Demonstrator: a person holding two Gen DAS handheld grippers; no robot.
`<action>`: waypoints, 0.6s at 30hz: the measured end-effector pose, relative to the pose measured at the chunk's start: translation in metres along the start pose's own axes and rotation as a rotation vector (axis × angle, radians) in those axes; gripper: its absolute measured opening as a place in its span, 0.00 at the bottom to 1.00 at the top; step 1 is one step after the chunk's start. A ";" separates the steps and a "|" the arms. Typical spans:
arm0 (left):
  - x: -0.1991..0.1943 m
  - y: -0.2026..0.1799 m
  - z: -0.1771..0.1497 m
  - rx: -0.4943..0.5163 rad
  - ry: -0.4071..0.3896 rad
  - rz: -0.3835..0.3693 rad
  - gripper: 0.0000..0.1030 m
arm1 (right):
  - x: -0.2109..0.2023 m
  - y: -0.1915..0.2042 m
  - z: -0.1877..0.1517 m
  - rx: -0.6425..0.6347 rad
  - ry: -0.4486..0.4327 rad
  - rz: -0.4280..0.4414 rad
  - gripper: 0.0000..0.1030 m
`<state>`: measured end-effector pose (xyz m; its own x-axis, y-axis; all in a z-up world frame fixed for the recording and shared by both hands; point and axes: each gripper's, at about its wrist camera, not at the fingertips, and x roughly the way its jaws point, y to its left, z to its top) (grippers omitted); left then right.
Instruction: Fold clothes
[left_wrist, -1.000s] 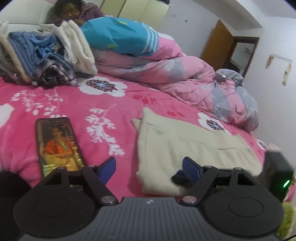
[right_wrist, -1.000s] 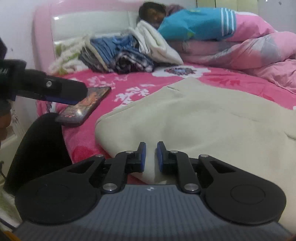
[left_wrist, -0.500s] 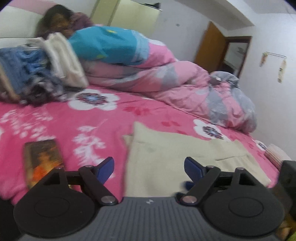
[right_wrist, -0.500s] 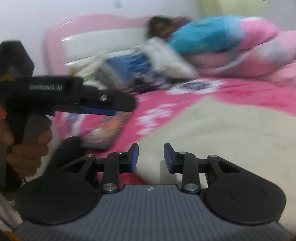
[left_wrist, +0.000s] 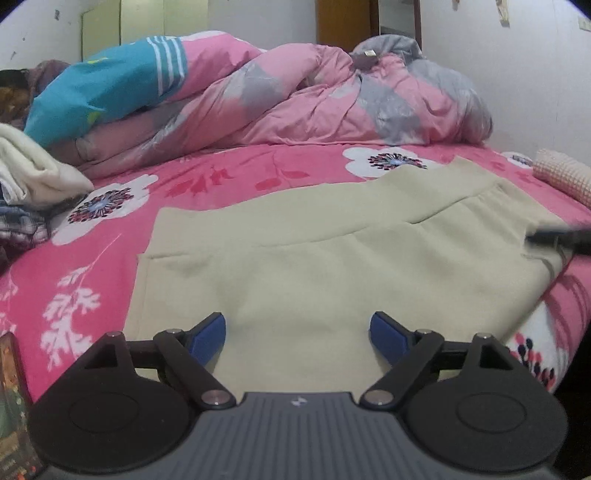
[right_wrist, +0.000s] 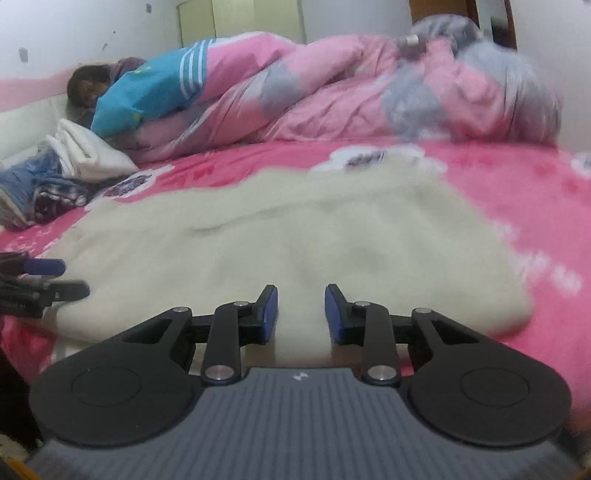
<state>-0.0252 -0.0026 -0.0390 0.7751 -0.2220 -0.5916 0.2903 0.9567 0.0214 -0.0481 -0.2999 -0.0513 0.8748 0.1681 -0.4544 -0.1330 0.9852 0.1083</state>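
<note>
Both claws shifted right | left claw (left_wrist: 297, 334) opening; one garment (left_wrist: 332, 251)

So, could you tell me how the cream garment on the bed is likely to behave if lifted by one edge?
The cream garment will probably droop, not hold shape: it lies flat, following the pink floral blanket. It looks thick and fleecy, so likely grippy rather than slippery. Its folded layers may slide apart if only the top one is pinched.

Garment (left_wrist: 332, 258) lies flat on the bed (left_wrist: 229, 173), duvet (left_wrist: 314, 96) behind it, clothes pile (right_wrist: 66, 173) off left.
</note>
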 end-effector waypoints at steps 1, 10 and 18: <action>0.002 0.003 0.000 -0.022 0.007 -0.009 0.86 | -0.005 -0.001 0.009 -0.002 -0.055 -0.031 0.27; 0.008 0.007 0.003 -0.061 0.015 -0.024 0.90 | 0.010 -0.082 0.015 0.246 -0.016 -0.116 0.25; 0.008 0.010 0.012 -0.083 0.043 -0.035 0.94 | 0.066 -0.114 0.013 0.275 0.046 -0.117 0.29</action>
<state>-0.0090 0.0028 -0.0339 0.7401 -0.2491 -0.6246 0.2681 0.9612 -0.0657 0.0306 -0.4017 -0.0826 0.8539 0.0615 -0.5168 0.1042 0.9527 0.2855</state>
